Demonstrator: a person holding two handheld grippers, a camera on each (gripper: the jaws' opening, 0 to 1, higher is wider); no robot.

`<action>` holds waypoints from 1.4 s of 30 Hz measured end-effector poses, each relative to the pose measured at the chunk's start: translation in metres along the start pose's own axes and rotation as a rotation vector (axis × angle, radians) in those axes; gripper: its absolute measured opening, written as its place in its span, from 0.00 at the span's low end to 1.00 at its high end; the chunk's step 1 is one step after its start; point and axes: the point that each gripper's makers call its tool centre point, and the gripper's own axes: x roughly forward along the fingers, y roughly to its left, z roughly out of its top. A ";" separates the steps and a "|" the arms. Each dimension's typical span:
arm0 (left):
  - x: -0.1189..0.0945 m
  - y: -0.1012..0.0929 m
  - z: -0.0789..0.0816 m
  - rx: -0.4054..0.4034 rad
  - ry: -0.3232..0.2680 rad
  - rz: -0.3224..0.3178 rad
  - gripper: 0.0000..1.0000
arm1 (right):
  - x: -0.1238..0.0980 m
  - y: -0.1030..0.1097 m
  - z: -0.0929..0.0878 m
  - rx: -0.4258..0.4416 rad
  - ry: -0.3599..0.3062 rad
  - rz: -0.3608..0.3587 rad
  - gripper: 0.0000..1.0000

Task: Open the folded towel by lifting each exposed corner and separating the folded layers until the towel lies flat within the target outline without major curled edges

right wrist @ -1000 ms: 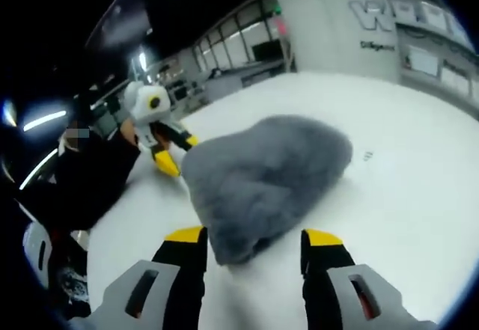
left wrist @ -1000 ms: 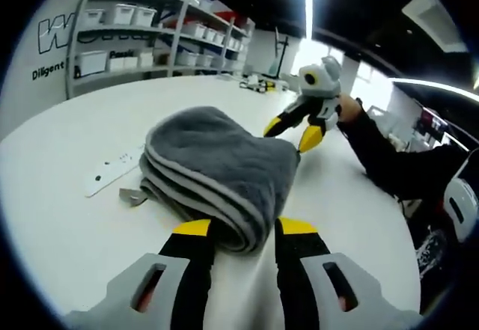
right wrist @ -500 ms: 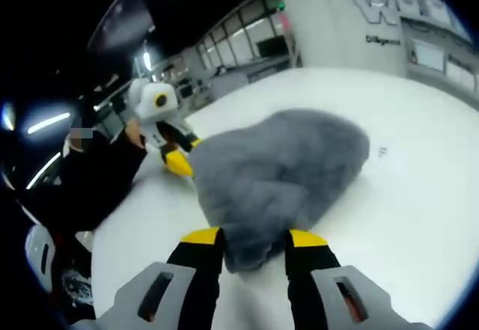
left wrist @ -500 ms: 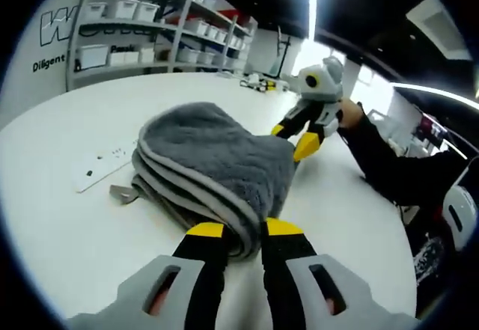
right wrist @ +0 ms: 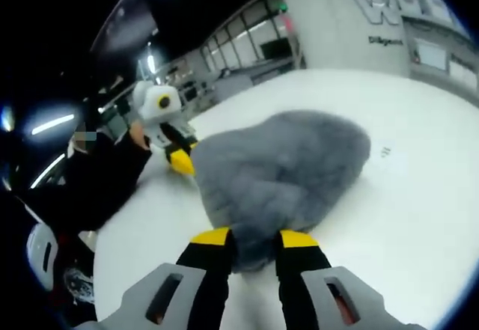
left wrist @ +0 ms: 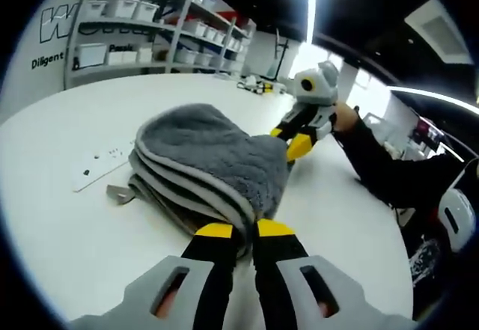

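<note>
- On the white table [left wrist: 60,225], the folded grey towel [left wrist: 213,162] is being gripped at two opposite corners, so the opening step is judged just begun.
- Lifting and drawing the corners apart is being called for next.
- Towel edge is being pinched by the nearly closed left gripper [left wrist: 244,230].
- Towel corner is being nipped by the narrowly parted right gripper [right wrist: 254,238].

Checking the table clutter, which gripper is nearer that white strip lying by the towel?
Left. The left gripper pinches the towel corner on the white strip's side; the right gripper pinches the opposite corner.
</note>
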 end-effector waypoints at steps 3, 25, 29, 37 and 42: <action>0.000 -0.001 0.000 -0.006 -0.002 -0.006 0.06 | 0.000 0.000 0.000 -0.002 0.000 0.000 0.18; -0.003 0.005 0.011 0.022 -0.039 0.045 0.04 | -0.001 0.000 0.002 0.016 -0.018 0.018 0.14; -0.004 0.004 0.011 0.064 -0.049 0.077 0.04 | -0.001 0.000 0.003 0.021 -0.020 0.016 0.14; -0.006 0.000 0.003 0.021 -0.079 0.086 0.03 | -0.001 0.007 -0.002 0.034 -0.050 0.006 0.14; -0.008 -0.005 0.000 0.014 -0.068 0.094 0.03 | -0.001 0.010 -0.002 0.033 -0.056 0.006 0.14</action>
